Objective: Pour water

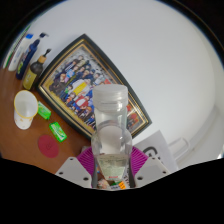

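Gripper pinching a clear plastic bottle between its pink pads, label unreadable, above a wooden table bearing a white cup and framed group picture.

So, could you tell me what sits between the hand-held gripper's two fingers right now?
In the gripper view, a clear plastic bottle stands between the hand-held gripper's fingers, both pads pressing on it; a framed picture lies beyond.

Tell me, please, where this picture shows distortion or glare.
Gripper view: strong fisheye bend, so the framed picture and table look tilted and curved; the wall above is washed out bright; the clear bottle, held between the gripper fingers, shows pale reflections.
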Motion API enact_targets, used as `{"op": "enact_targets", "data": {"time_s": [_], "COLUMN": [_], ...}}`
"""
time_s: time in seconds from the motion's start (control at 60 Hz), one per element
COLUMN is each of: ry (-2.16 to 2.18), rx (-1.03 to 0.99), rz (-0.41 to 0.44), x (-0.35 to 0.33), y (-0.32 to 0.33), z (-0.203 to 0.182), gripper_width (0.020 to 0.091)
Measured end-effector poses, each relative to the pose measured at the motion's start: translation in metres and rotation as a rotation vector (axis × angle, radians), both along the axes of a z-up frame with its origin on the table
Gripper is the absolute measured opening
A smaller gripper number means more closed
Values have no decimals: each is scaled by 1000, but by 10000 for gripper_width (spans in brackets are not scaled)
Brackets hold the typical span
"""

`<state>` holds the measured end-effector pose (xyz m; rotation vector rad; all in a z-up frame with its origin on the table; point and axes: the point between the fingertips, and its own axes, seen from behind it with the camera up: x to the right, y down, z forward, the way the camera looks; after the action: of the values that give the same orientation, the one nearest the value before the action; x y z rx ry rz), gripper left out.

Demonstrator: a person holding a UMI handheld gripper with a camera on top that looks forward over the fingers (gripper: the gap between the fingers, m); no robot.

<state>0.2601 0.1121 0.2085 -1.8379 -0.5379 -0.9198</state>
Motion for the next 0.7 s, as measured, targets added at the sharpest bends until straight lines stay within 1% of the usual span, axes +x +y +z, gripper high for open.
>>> {"op": "enact_targets", "data": {"time_s": [0.217,0.433,0.517,0.7], "ry": [-572,-1032,-1120,-1128], "rx": [-86,-180,-189,-209], "rz": [93,138,163,178], "x": [-71,-97,-105,-109], "y": [42,62,65,68], "z": [0,-17,-19,-23], "gripper_width": [426,429,427,429]}}
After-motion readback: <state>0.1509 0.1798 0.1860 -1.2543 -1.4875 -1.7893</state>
